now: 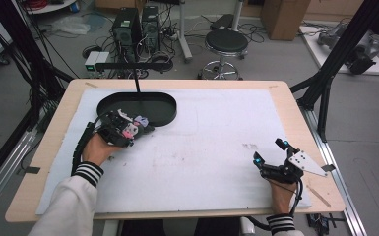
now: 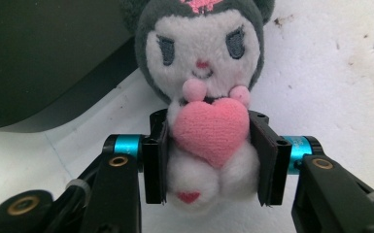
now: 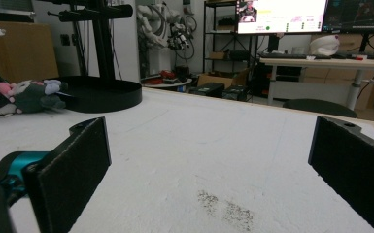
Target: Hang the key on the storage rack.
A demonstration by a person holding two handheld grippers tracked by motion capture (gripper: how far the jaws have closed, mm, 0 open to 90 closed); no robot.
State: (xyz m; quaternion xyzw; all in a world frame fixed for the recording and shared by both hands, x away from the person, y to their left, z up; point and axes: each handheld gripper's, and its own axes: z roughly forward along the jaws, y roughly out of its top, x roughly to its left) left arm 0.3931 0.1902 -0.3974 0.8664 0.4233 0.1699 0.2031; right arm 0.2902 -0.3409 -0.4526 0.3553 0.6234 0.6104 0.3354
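Left tool point(image 2: 210, 155): jaws pinch the body of a plush toy point(image 2: 204, 82) with a dark grey hood, white face and pink heart, lying on the white-covered counter point(image 1: 216, 147) just beside the black oval tray point(image 1: 165, 105). Right tool point(image 1: 271, 152): jaws spread wide, gripping nothing, low over the counter's near right area, well apart from the toy.

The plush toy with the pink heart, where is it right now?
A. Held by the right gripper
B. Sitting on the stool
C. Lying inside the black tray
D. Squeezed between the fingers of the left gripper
D. In the left gripper view the left gripper has its two black fingers pressed against both sides of the plush toy, just outside the black tray, while the right gripper is open with nothing in it.
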